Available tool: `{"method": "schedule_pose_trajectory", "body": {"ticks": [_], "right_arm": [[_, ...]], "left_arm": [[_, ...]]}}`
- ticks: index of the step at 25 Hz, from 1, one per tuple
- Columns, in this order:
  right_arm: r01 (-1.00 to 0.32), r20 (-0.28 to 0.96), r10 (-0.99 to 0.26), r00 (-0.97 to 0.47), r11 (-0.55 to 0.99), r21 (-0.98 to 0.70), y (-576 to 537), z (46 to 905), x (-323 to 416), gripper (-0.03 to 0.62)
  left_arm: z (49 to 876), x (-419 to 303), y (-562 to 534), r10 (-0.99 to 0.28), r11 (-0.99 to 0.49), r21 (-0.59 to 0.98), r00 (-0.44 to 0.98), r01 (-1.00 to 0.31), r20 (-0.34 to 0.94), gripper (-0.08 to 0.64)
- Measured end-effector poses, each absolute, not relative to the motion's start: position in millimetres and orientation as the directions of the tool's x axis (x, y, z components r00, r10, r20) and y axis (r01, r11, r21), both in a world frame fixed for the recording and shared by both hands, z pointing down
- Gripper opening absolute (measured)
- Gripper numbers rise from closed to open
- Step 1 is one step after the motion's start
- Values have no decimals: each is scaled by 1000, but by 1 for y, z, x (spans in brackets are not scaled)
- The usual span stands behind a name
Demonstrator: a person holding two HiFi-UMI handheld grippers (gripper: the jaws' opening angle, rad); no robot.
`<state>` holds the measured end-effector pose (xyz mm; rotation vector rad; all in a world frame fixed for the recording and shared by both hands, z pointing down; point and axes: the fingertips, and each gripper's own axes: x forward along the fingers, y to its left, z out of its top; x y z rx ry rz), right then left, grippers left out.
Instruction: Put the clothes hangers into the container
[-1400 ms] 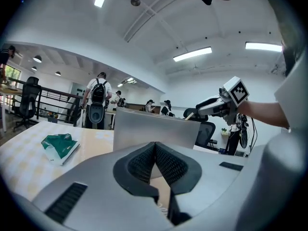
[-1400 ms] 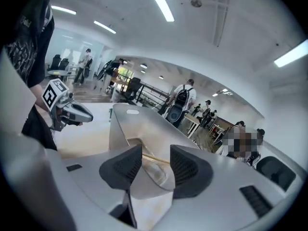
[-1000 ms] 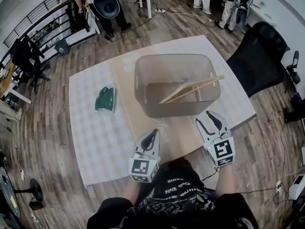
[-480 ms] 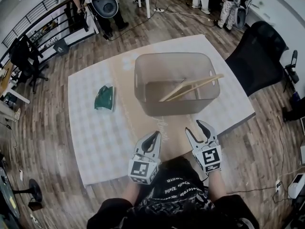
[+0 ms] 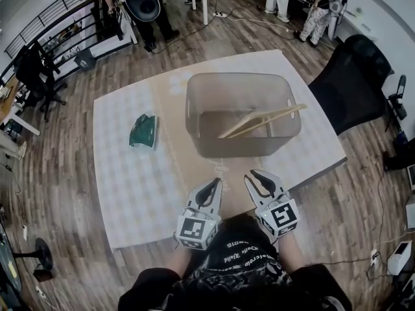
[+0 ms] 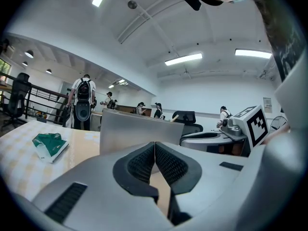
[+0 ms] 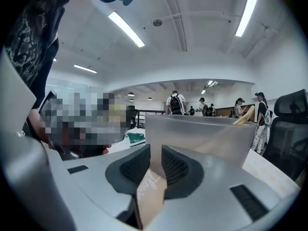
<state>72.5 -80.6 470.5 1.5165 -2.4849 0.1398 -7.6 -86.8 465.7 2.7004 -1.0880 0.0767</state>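
A translucent grey container (image 5: 235,146) stands on the table's far middle. Two wooden clothes hangers (image 5: 262,120) lie slanted inside it, their ends resting on its right rim. In the right gripper view a hanger end (image 7: 244,114) pokes above the container's wall (image 7: 202,134). My left gripper (image 5: 213,186) is shut and empty at the table's near edge, its pads touching (image 6: 155,146). My right gripper (image 5: 259,177) hovers beside it, jaws closing with a narrow gap (image 7: 155,154) and nothing between them. Both point toward the container's wall (image 6: 139,131).
A folded green item (image 5: 142,133) lies on the table (image 5: 130,193) to the left, also seen low (image 6: 49,145). A black office chair (image 5: 353,76) stands at the right corner. People stand on the wooden floor behind the table.
My right gripper has moved left and back toward my body, beside the left one, and its jaws have narrowed. The left gripper, the container and the hangers have stayed put.
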Motion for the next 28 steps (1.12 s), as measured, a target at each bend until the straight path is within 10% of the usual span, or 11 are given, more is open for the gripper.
{"method": "schedule_pose_trajectory", "body": {"ticks": [28], "right_arm": [[-913, 281, -896, -344, 389, 121, -87, 476, 78, 8]], "left_arm": [[479, -3, -89, -669, -699, 172, 720, -694, 185, 20]]}}
